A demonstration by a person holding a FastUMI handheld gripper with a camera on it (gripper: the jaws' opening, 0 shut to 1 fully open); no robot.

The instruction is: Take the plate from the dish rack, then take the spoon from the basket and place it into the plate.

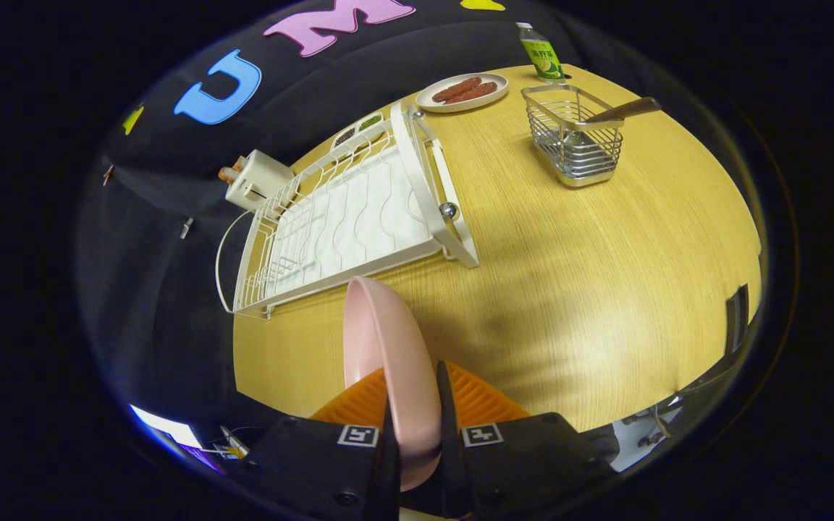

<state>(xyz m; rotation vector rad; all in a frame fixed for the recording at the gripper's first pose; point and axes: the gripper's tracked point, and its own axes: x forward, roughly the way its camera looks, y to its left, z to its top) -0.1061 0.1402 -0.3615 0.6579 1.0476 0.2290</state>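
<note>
Tongs [415,427] of mine are clenched on the pink plate [388,362], one finger pressing each face of it, so the plate stands on edge between them with its rim reaching forward over the near part of the worktop [605,289]. I cannot tell whether the plate's lower rim touches the wood or hangs clear of it.

Just beyond the plate sits the white dish rack [352,217], lying slantwise along the left edge of the worktop, its wire slots bare over a white drip tray. A round metal knob shows on its nearer frame bar. Behind the rack, near the far left corner, stands a white boxy appliance [258,177] with brownish pieces poking out of its top, and beside it a small divided dish [359,129] with dark and green contents.

Well apart from the plate, towards the far right of the worktop, is the wire basket [576,137], upright, with the spoon [623,111] leaning in it, the handle sticking out over the rim to the right. Near the far edge a pale plate of sausages [462,92] lies between rack and basket, and a green-labelled bottle [541,54] stands just behind the basket.
</note>
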